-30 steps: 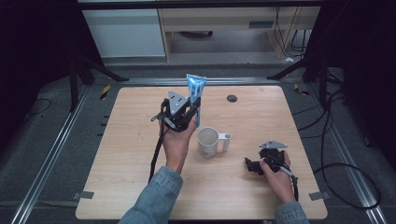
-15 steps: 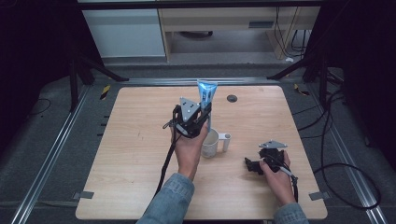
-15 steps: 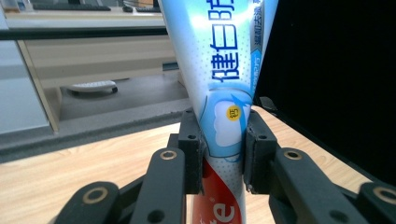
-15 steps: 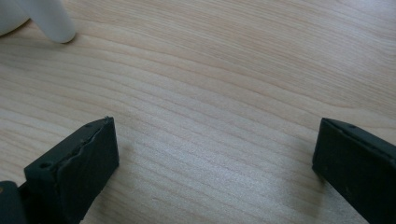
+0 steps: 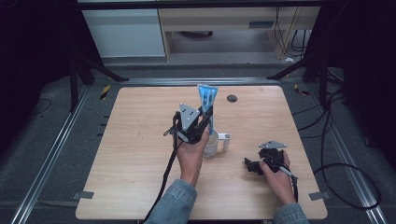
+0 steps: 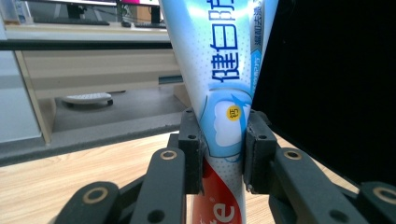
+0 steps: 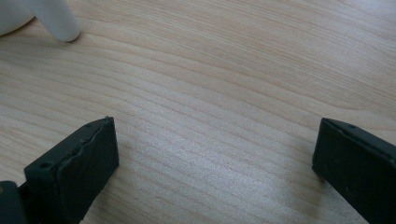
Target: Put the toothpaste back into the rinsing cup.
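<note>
- Table [image 5: 130, 154]: light wood top, rounded corners, dark floor around it, metal rails along both sides.
- Left gripper [image 5: 204, 122]: held up over the middle of the table in the person's left hand [image 5: 190, 154], grey three-cornered plate on top, cable trailing back toward the near edge. Jaws pressed in on a toothpaste tube, one pad on each side, as the left gripper view shows.
- Right gripper [image 5: 250, 164]: low at the table's right near side, in the right hand [image 5: 276, 173], jaws pointing left. Right gripper view has its jaws spread wide with bare wood between them, gripping nothing.
- Toothpaste tube [image 6: 224, 84]: upright, blue and white up top with printed characters, red lower down; flat crimped end up, lower end going down toward the mug. Whether it touches or sits inside the mug, cannot tell.
- Mug [image 5: 212, 144]: white, standing on the table just behind the left hand, handle [image 5: 226, 141] pointing right; well apart from the right gripper.
- Small dark round thing [image 5: 232, 98]: on the table's far side, right of the tube's top.
</note>
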A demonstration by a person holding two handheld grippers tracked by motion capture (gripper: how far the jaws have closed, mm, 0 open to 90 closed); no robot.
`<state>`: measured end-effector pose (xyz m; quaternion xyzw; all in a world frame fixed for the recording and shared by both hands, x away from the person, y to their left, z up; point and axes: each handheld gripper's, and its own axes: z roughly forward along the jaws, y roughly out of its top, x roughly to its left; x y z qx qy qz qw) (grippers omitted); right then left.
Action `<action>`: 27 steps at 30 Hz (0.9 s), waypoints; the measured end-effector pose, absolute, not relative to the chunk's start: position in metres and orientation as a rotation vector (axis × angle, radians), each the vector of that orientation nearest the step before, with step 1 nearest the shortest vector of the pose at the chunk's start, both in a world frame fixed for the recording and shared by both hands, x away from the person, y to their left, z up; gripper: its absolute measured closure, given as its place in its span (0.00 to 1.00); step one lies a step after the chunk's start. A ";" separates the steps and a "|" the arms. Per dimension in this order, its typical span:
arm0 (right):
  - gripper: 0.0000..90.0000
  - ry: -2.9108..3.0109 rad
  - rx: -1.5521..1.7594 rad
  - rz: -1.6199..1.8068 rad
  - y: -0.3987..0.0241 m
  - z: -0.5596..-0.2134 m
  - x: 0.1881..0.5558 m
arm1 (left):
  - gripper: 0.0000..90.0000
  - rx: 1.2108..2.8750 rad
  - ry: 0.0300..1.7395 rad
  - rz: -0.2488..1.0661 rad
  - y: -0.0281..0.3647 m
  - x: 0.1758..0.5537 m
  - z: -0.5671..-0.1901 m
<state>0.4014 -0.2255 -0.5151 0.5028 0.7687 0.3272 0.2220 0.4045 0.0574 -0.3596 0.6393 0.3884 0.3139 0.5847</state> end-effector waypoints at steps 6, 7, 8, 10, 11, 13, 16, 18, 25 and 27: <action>0.01 2.125 1.390 0.905 -0.225 -0.515 0.401 | 0.80 1.482 0.893 0.745 0.059 0.402 -0.365; 0.01 2.125 1.390 0.905 -0.225 -0.515 0.401 | 0.80 1.484 0.893 0.745 0.059 0.402 -0.366; 0.01 2.124 1.389 0.905 -0.225 -0.515 0.402 | 0.80 1.483 0.896 0.747 0.059 0.402 -0.367; 0.01 2.124 1.389 0.906 -0.225 -0.515 0.402 | 0.80 1.485 0.891 0.754 0.058 0.402 -0.368; 0.01 2.125 1.389 0.905 -0.225 -0.515 0.402 | 0.80 1.484 0.885 0.769 0.058 0.402 -0.369; 0.01 2.125 1.389 0.905 -0.225 -0.515 0.402 | 0.80 1.479 0.882 0.774 0.058 0.402 -0.370; 0.01 2.127 1.385 0.903 -0.226 -0.515 0.402 | 0.80 1.472 0.887 0.790 0.055 0.401 -0.374; 0.01 2.127 1.386 0.904 -0.225 -0.515 0.402 | 0.80 1.473 0.887 0.790 0.053 0.402 -0.377; 0.01 2.130 1.384 0.910 -0.225 -0.515 0.402 | 0.80 1.497 0.867 0.828 0.045 0.400 -0.382; 0.01 2.132 1.377 0.908 -0.225 -0.515 0.402 | 0.80 1.505 0.866 0.837 0.043 0.401 -0.384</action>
